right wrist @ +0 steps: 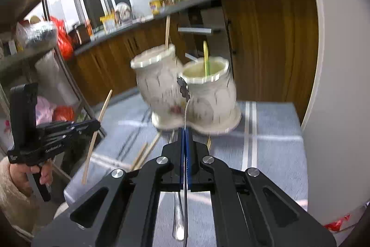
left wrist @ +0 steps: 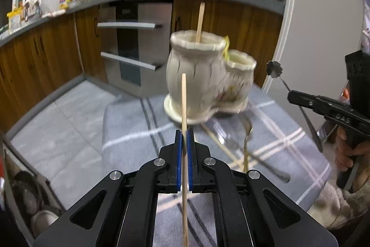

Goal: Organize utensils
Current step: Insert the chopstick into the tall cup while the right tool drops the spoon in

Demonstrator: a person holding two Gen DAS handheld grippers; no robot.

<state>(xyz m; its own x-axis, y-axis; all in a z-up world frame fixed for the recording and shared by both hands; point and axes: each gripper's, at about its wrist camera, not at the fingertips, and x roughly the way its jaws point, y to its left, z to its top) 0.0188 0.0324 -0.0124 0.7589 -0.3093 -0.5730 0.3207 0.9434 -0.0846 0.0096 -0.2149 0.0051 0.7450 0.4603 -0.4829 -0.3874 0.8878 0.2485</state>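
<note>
A cream ceramic double-pot holder (left wrist: 203, 80) stands on the plaid tablecloth (left wrist: 129, 131); it also shows in the right wrist view (right wrist: 185, 94). Its taller pot holds one wooden chopstick (left wrist: 200, 22), its lower pot a yellow-green utensil (right wrist: 205, 59). My left gripper (left wrist: 184, 140) is shut on a wooden chopstick (left wrist: 183, 103), held upright in front of the holder. My right gripper (right wrist: 185, 131) is shut on a metal spoon with a flower-shaped handle end (right wrist: 183, 87), just before the lower pot. More chopsticks (right wrist: 144, 152) and metal cutlery (left wrist: 248, 131) lie on the cloth.
Wooden kitchen cabinets and an oven (left wrist: 136, 43) stand behind the table. A white door frame (left wrist: 284, 34) is at the right. A shelf rack (right wrist: 46, 75) with bags stands left of the table. The table edge drops to grey floor tiles (left wrist: 57, 122).
</note>
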